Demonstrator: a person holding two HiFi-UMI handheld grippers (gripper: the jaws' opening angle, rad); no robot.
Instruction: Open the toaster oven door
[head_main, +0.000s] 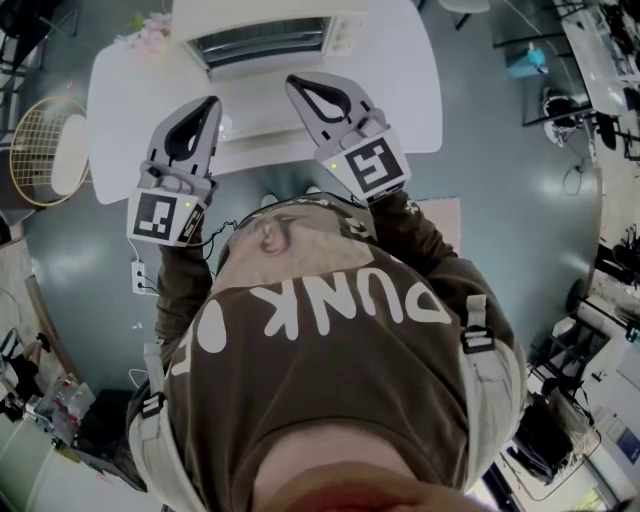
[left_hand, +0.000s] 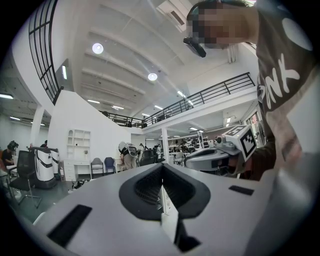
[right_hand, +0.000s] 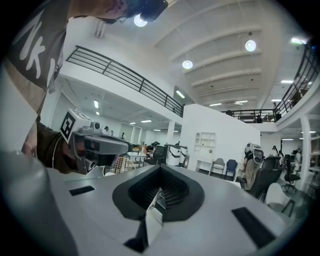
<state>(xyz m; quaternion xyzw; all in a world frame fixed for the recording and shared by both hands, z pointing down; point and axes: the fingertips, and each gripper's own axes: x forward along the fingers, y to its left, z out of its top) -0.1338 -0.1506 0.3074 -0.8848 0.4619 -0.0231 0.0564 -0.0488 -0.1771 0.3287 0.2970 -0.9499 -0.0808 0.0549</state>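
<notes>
Toaster oven (head_main: 262, 40) sits at the far edge of the white desk (head_main: 420, 90), dead ahead in head view, its barred window tilted up toward the cam. I can't tell from this angle whether the door is shut. It shows in head view only.

Left gripper (head_main: 205, 108) and right gripper (head_main: 300, 88) are both held over the near half of the desk, tips aimed toward the oven. The right tip is near the oven's lower front edge but apart from it. The left tip sits lower and off to the left, farther from the oven. Neither touches it.

In the left gripper view the fingers (left_hand: 145, 187) are pressed together w/ nothing btwn them. The right gripper view shows the same: fingers (right_hand: 175, 192) closed on nothing. Both gripper cams look out over a big hall w/ ceiling lights (left_hand: 97, 48), a balcony railing (right_hand: 125, 75), chairs and people far off. Each cam also catches the other gripper alongside, w/ its marker cube (left_hand: 247, 141).

As far as I can see, only pale desk surface lies btwn the tips and the oven front.

Pink flowers (head_main: 145, 35) lie at the desk's far left corner, just beside the oven. A round wire basket (head_main: 45, 150) stands on the floor left of the desk, and a white power strip (head_main: 138, 275) lies on the floor nearer me. The holder's brown top (head_main: 340, 370) fills the lower half of head view.
</notes>
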